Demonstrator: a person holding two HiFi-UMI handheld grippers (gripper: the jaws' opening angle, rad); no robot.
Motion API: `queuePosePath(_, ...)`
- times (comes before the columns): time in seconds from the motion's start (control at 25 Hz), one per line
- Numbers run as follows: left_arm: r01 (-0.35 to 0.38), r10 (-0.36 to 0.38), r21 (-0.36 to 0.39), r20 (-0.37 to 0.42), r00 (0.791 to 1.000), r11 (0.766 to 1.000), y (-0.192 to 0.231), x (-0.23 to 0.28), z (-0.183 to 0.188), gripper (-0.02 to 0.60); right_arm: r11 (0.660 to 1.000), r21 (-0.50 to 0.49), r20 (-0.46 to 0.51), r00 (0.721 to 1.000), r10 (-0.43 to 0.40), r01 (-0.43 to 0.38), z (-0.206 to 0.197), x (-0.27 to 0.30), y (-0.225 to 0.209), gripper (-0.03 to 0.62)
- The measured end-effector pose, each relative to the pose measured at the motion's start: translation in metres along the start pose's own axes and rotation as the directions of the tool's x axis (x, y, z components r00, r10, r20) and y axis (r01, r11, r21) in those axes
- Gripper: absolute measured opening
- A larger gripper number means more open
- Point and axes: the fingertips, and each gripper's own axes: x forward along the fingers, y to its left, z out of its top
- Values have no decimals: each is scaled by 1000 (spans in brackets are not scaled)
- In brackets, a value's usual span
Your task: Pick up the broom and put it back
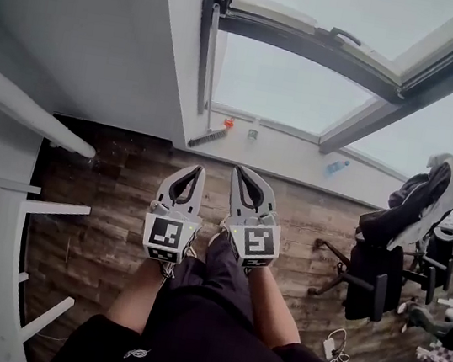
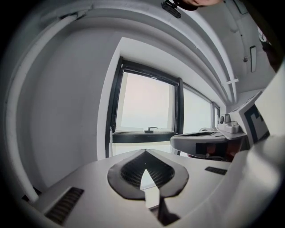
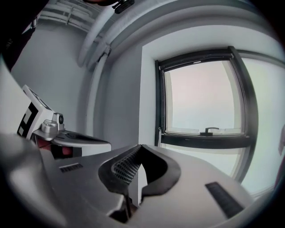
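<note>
The broom (image 1: 209, 88) leans upright against the white wall beside the dark window frame, its brush head (image 1: 208, 137) on the wooden floor. Its thin pale handle (image 2: 110, 141) also shows beside the window in the left gripper view, and the same handle (image 3: 159, 136) in the right gripper view. My left gripper (image 1: 198, 169) and right gripper (image 1: 239, 170) are held side by side in front of me, pointing towards that wall and well short of the broom. Both are shut with nothing between the jaws: the left gripper (image 2: 144, 152) and the right gripper (image 3: 140, 147) each show their tips meeting.
White desk legs and a shelf frame (image 1: 0, 208) stand at the left. Office chairs with a jacket draped over one (image 1: 413, 214) stand at the right. A small red object (image 1: 229, 122) and a bottle (image 1: 337, 165) lie by the wall. A power strip (image 1: 330, 347) lies on the floor.
</note>
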Motion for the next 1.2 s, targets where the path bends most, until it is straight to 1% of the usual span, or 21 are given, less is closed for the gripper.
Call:
queuePosePath(0.08, 25, -25, -17, 13, 1000, 1000, -11, -14, 6, 0, 1000, 4, 14, 1000, 1, -1, 15, -16, 3, 21)
queuePosePath(0.24, -4, 6, -42, 47, 999, 999, -23, -38, 17, 0, 999, -17, 30, 999, 35, -35, 25, -45, 7, 21)
queuePosePath(0.32, -7, 8, -22, 55, 998, 1000, -37, -45, 23, 0, 998, -10, 20, 998, 62, -62, 30, -61, 7, 21)
queuePosePath(0.4, -24, 23, 11, 50, 998, 1000, -50, -49, 25, 0, 995, -20, 39, 995, 97, -96, 39, -75, 7, 21)
queuePosePath(0.44, -38, 37, 16, 50, 998, 999, -56, -49, 26, 0, 994, -23, 50, 993, 104, -103, 44, -82, 5, 21)
queuePosePath(0.52, -51, 52, -7, 57, 997, 999, -73, -48, 30, 0, 995, -28, 60, 994, 97, -95, 50, -100, -8, 21)
queuePosePath(0.6, -40, 42, -28, 72, 997, 999, -99, -46, 33, 0, 995, -51, 82, 993, 91, -87, 54, -124, -21, 21)
queuePosePath(0.72, -15, 17, -18, 88, 996, 1000, -138, -37, 36, 0, 996, -64, 89, 994, 65, -59, 52, -149, -42, 21)
queuePosePath(0.84, -1, 2, -15, 91, 996, 1000, -169, -32, 40, 0, 997, -51, 82, 995, 61, -57, 47, -166, -61, 21)
queuePosePath(1.0, 2, -4, 20, 75, 997, 1000, -190, -30, 43, 0, 998, -40, 104, 993, 54, -50, 49, -178, -73, 21)
queuePosePath(1.2, -4, 2, 18, 74, 997, 1000, -203, -31, 35, 0, 998, -33, 112, 992, 63, -60, 44, -190, -77, 21)
